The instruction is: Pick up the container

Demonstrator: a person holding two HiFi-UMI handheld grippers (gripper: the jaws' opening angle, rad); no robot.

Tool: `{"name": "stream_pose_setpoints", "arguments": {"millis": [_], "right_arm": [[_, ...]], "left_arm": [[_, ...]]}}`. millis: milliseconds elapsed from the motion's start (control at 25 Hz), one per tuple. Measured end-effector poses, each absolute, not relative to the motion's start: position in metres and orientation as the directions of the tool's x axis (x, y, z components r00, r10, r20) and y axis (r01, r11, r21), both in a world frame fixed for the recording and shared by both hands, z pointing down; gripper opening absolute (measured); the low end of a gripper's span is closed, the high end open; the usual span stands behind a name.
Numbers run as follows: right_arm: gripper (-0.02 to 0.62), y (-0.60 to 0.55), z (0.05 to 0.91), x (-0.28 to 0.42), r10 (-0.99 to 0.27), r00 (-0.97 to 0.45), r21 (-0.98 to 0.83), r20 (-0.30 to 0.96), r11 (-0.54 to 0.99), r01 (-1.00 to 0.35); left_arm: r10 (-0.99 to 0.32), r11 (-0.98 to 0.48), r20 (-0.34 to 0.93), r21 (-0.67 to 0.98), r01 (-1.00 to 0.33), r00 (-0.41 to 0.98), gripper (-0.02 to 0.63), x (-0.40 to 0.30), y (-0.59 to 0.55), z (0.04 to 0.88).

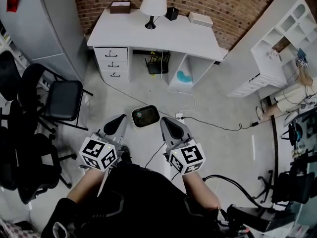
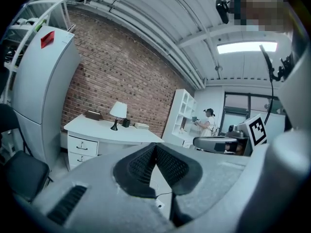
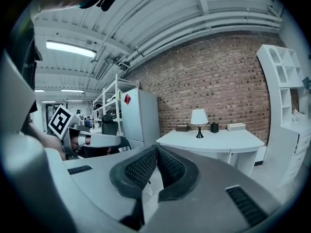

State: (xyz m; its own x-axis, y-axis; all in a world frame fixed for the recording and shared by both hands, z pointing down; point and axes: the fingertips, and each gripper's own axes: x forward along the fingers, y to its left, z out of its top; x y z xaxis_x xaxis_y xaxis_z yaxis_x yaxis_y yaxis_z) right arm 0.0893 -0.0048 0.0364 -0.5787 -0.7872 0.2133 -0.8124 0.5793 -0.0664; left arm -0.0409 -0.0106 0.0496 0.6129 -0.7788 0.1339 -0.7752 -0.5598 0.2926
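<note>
approach: white rounded-square container with dark inside (image 1: 145,116) sits on grey floor (image 1: 218,103), frame centre, between left tool (image 1: 117,123) and right tool (image 1: 170,126), both closed, empty; next likely needs opening, lowering.

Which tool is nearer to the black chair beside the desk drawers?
Left. In the head view the left tool is right of the black chair; the right tool lies farther right, past the container.

The left gripper (image 2: 155,148) was seen with jaws pressed together, empty; a desk (image 2: 104,130) was framed at nine o'clock.
</note>
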Motion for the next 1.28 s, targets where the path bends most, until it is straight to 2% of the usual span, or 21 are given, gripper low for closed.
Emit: {"name": "stream_pose_setpoints", "arguments": {"millis": [440, 640, 920, 1280], "right_arm": [[0.006, -0.079, 0.063, 0.038, -0.799, -0.54, -0.07, 0.264, 0.542, -0.837], [0.006, -0.095, 0.07, 0.016, -0.788, -0.535, -0.015, 0.305, 0.558, -0.83], [0.006, -0.106, 0.07, 0.015, -0.792, -0.531, -0.009, 0.301, 0.555, -0.832], [0.007, -0.135, 0.094, 0.035, -0.76, -0.577, -0.096, 0.299, 0.578, -0.811]], "left_arm": [[-0.761, -0.569, 0.14, 0.327, -0.755, 0.634, 0.006, -0.1, -0.091, 0.072], [-0.755, -0.563, 0.147, 0.354, -0.747, 0.639, 0.006, -0.122, -0.118, 0.088], [-0.758, -0.551, 0.157, 0.365, -0.751, 0.633, 0.006, -0.126, -0.129, 0.089], [-0.779, -0.52, 0.184, 0.344, -0.782, 0.599, 0.006, -0.107, -0.152, 0.099]]}}
